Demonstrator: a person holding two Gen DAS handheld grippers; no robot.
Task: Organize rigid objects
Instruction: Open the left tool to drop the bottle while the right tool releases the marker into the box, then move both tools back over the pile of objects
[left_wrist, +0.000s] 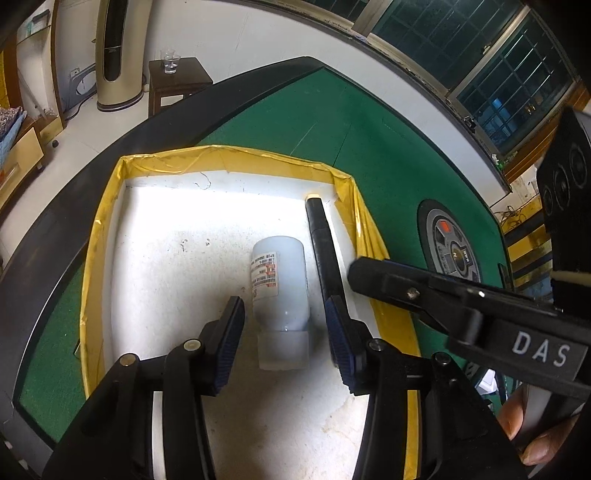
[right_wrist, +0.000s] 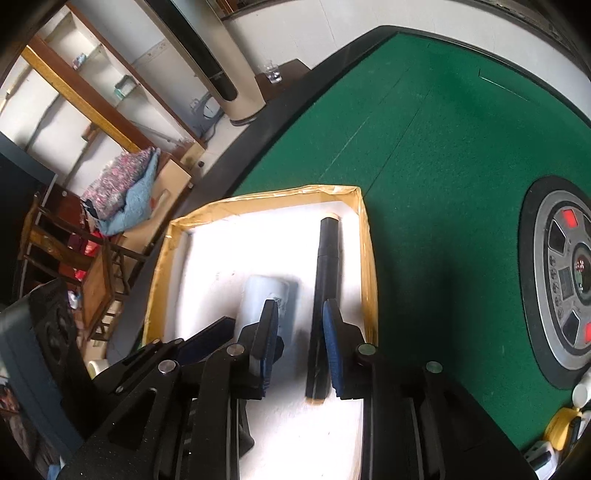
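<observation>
A white foam box with a yellow taped rim (left_wrist: 103, 229) (right_wrist: 365, 240) sits on the green table. Inside lie a white labelled bottle (left_wrist: 279, 284) (right_wrist: 258, 295) on its side and a long black marker-like stick (left_wrist: 323, 243) (right_wrist: 325, 258) along the right wall. My left gripper (left_wrist: 286, 325) is open, its jaws either side of the bottle's neck end, not touching. My right gripper (right_wrist: 299, 343) is open above the box, its jaws straddling the near end of the black stick. The right gripper's body shows in the left wrist view (left_wrist: 461, 306).
A round control panel (left_wrist: 452, 251) (right_wrist: 565, 280) is set in the green felt (right_wrist: 424, 129) right of the box. Small yellow and white items (right_wrist: 561, 424) lie at the near right. The table's black rim (left_wrist: 74, 206) curves behind the box.
</observation>
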